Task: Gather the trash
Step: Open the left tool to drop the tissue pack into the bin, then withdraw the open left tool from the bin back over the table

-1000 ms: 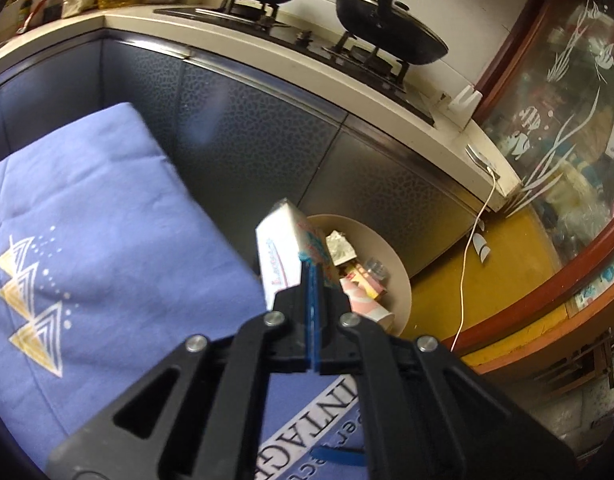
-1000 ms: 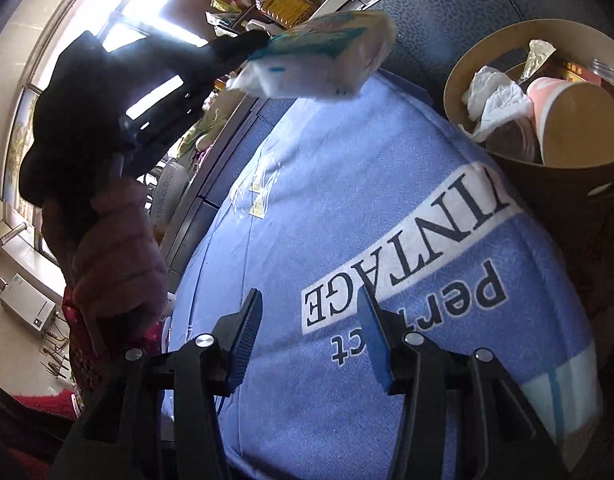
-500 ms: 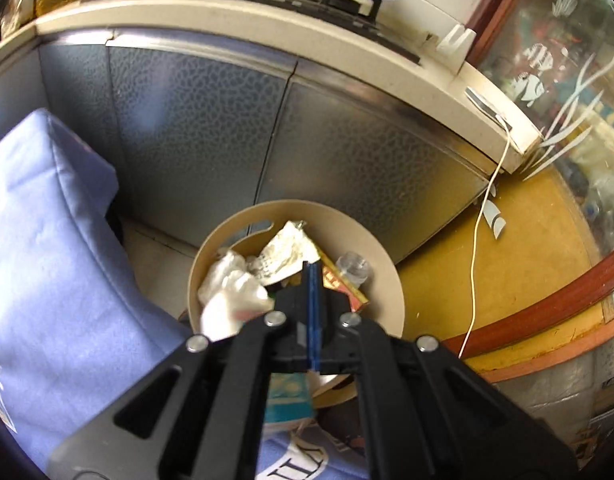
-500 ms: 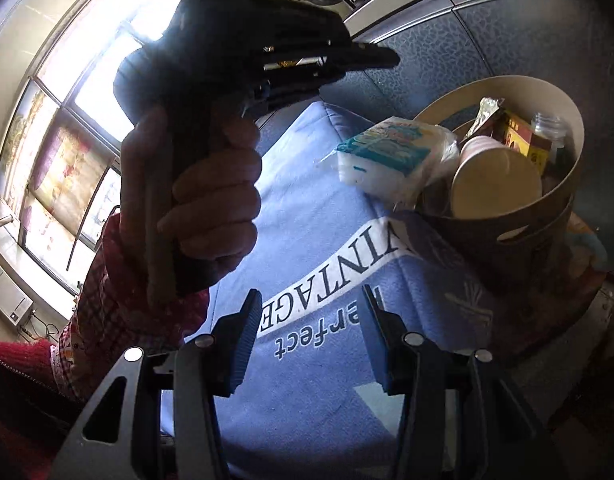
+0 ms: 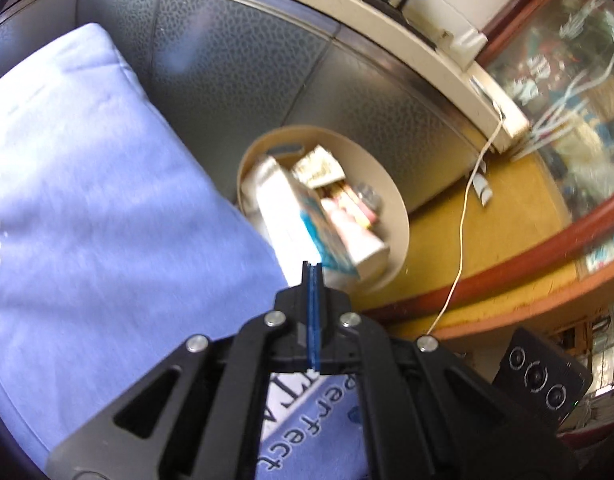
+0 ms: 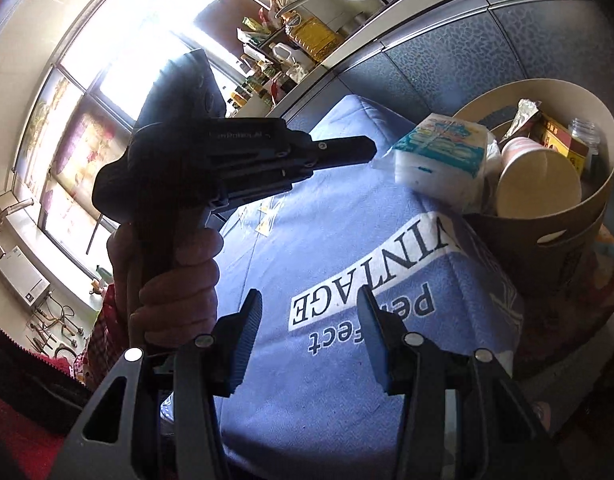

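Note:
A white and teal tissue pack [image 5: 291,216] lies on top of the trash in the round tan bin [image 5: 399,216], leaning over its near rim; it also shows in the right wrist view [image 6: 443,156] at the bin's [image 6: 547,240] left edge. My left gripper [image 5: 313,268] is shut; whether its tip still pinches the pack's wrapper edge is unclear. In the right wrist view the left gripper [image 6: 367,150] points at the pack from the left. My right gripper [image 6: 309,340] is open and empty above the blue cloth [image 6: 347,272].
The bin also holds a paper cup [image 6: 539,180], crumpled paper, a small box and a jar. Grey cabinet fronts [image 5: 247,72] stand behind the bin. A white cable [image 5: 463,216] runs over the yellow floor. A black device [image 5: 543,376] lies at the lower right.
The left gripper has pulled back from over the bin. The tissue pack now rests in the bin on the other trash. The right gripper has stayed open.

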`<state>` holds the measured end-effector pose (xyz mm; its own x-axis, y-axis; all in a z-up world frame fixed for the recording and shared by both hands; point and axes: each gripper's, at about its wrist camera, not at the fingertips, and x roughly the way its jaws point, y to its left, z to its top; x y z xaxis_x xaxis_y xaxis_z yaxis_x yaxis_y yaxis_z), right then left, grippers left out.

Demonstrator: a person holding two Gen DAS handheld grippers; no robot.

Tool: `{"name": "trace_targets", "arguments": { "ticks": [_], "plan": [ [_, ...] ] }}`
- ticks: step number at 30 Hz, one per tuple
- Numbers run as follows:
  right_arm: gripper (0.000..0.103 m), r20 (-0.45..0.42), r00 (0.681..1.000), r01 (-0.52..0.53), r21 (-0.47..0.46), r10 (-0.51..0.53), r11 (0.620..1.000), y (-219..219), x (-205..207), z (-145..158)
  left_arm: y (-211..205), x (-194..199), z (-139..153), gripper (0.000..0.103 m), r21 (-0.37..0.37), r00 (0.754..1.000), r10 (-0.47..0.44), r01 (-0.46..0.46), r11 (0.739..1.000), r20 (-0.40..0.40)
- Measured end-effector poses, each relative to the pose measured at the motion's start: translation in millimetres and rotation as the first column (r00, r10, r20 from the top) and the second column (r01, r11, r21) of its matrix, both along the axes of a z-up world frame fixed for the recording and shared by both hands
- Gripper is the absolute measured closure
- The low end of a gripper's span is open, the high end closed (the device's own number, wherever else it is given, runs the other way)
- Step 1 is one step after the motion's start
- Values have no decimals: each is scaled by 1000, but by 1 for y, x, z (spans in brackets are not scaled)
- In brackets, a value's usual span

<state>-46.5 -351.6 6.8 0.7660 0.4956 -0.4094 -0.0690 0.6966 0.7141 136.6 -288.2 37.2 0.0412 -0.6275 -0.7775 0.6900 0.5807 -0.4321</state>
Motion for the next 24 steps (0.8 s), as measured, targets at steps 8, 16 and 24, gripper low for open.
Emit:
{"name": "trace_targets", "arguments": {
  "ticks": [8,16,24],
  "plan": [
    [54,14,989,145,-52,-145,988,-35,-15,14,-52,2,-14,103,86,997,-41,35,996,69],
    [54,1,959,282,-69,-282,957,-72,-13,24,-85,9,-24,103,154,988,-29,5,988,151],
    [54,18,954,301,-101,-301,948,-74,-15,36,-65,10,-1,103,107,983,19,-39,993,182]
  ]
}}
